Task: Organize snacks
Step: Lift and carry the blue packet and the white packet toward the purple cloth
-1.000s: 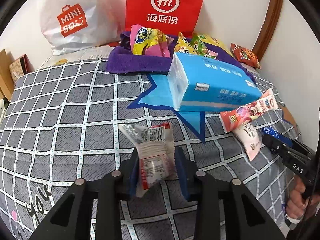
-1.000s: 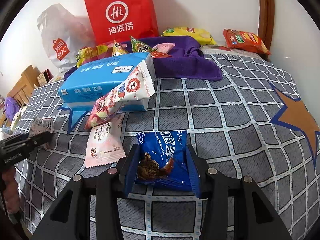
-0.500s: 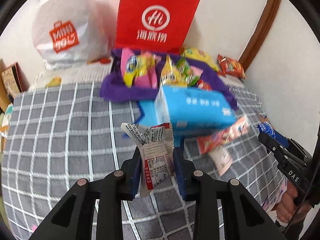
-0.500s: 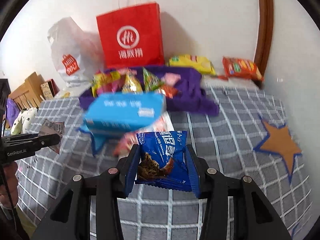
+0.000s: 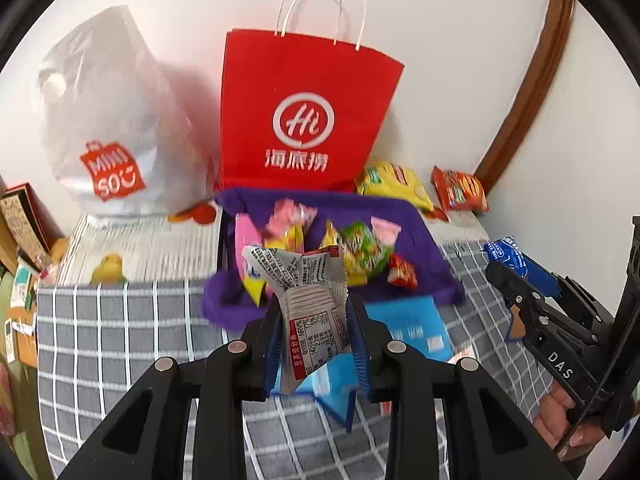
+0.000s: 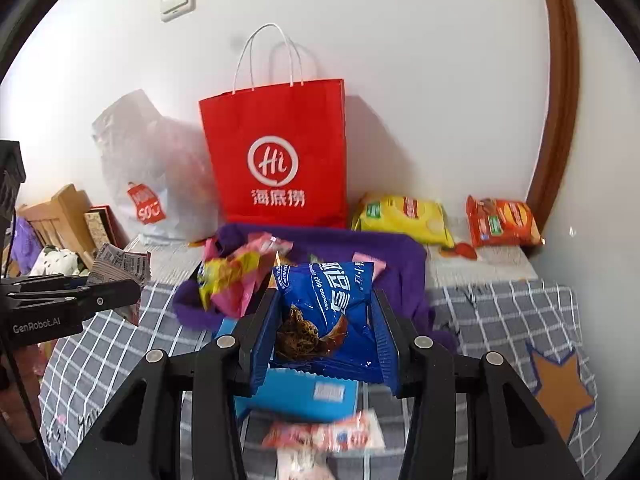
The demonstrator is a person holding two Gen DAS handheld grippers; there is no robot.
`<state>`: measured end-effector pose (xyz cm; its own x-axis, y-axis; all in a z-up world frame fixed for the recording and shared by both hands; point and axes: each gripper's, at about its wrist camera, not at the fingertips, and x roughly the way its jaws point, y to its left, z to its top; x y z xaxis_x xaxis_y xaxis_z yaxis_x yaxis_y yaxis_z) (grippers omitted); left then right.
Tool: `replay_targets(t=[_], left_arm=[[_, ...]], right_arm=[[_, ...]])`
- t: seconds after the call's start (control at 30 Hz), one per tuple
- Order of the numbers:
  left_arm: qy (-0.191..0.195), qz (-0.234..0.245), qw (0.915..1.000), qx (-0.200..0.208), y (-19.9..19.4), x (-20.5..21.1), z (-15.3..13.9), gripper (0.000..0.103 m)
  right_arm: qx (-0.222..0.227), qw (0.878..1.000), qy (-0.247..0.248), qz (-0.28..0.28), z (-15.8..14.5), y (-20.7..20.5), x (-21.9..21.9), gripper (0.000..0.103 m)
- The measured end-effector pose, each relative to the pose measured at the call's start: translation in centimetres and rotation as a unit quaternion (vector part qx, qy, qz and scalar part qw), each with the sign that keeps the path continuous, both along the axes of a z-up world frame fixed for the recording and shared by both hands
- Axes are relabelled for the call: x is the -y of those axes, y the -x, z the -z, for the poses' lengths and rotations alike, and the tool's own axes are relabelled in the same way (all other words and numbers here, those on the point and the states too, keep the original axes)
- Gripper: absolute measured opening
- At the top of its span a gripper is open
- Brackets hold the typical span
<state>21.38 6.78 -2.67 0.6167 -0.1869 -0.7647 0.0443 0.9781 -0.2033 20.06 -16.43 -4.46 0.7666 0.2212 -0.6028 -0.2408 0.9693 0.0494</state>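
Note:
My left gripper is shut on a small white snack packet with red and black print, held up above the checked bedspread. My right gripper is shut on a blue chocolate chip cookie packet, also lifted off the bed. Ahead lies a purple cloth bin with several colourful snack packs in it. The right gripper and its blue packet show at the right edge of the left wrist view; the left gripper shows at the left of the right wrist view.
A red paper bag and a white plastic bag stand against the wall. A blue tissue pack and pink snack packs lie below the grippers. Yellow and orange chip bags sit at the back right.
Both grippers have risen off the bed with their packets and tilted up, so the bags and wall now fill more of each view. The grips are unchanged.

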Motion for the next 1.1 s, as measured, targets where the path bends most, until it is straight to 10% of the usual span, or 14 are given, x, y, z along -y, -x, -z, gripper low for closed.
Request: replay_targets(t=[0.53,1.1], left_arm=[[0.019,-0.001,0.9998,-0.009,-10.3,0.6,-1.1,0.029],[0.020,-0.013,0.9987,-0.045,-13.6,-1.6,3.6,0.029]], right_arm=[[0.007,1.000,-0.002,0.009,-2.5,-11.1,-0.9,0.045],[-0.038,0.999,0.030,0.019,3.1,-15.9,-0.1,0.045]])
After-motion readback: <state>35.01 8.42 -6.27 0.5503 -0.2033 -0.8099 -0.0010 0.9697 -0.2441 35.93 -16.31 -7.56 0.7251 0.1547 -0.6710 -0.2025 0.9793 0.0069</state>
